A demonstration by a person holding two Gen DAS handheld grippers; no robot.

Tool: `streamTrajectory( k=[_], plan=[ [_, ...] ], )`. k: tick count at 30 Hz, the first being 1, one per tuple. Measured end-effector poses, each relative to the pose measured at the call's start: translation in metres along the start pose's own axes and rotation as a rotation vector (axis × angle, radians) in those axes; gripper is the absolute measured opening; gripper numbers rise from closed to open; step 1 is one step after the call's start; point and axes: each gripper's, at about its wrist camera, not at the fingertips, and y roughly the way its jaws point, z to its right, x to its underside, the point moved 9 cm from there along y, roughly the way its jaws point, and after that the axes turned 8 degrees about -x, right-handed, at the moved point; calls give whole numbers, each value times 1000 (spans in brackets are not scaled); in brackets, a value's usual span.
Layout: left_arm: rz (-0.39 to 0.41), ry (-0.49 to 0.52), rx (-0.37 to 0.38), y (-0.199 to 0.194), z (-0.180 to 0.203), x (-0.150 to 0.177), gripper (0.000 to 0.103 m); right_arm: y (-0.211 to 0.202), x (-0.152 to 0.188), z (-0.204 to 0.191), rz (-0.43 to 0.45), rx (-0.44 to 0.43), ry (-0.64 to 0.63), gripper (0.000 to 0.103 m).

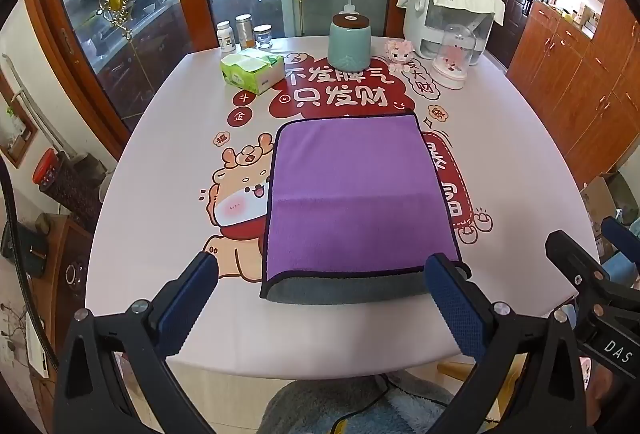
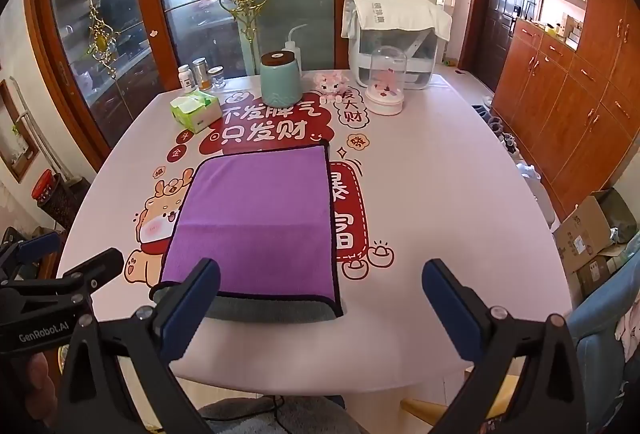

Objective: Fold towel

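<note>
- Your towel point(image 1: 352, 193) lies flat in the middle of the tabletop point(image 1: 520, 153), purple face up, its near edge close to the near edge of the tabletop and its far edge reaching the red printed lettering.
- At the near edge a grey layer shows under the purple one, so it looks folded once already; a faint crease runs across the purple face about halfway along. I can't tell from these views how many layers are stacked there.
- Your left tool point(image 1: 320, 294) is spread wide and holds nothing; it hovers over the near edge, with its right finger in front of the towel's near right corner and its left finger off the cloth on the left.
- Your right tool point(image 2: 320, 298) is equally wide apart and empty, sitting toward the towel's near right corner, its left finger overlapping the near edge and its right finger out over bare tabletop.
- Judging by this, you're between folds: the cloth is settled and neither tool has taken a grip.
- The next move calls for pinching both layers together at the two near corners, then carrying them to the far edge so the hems line up.
- Keep the lift low; the tissue box point(image 1: 252, 73) and green jar point(image 1: 349, 41) stand near the far edge, well apart from the towel.
</note>
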Motion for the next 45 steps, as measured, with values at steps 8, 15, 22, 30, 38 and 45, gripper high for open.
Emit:
streamTrajectory(
  k=[8, 15, 22, 30, 38, 45],
  plan=[
    [11, -15, 6, -4, 3, -3, 102, -4, 2, -3, 9, 0, -14, 101],
    [19, -19, 1, -4, -3, -2, 102, -9, -5, -6, 10, -10, -5, 101],
    [9, -21, 9, -4, -5, 1, 102, -11, 1, -8, 33, -41, 1, 101],
    [4, -28, 20, -5, -7, 4, 102, -11, 4, -9, 27, -47, 7, 101],
    [-5, -22, 36, -5, -5, 7, 102, -12, 7, -9, 24, -47, 18, 101],
    [-19, -13, 36, -3, -4, 13, 102, -10, 11, -9, 19, -44, 15, 101]
  ],
)
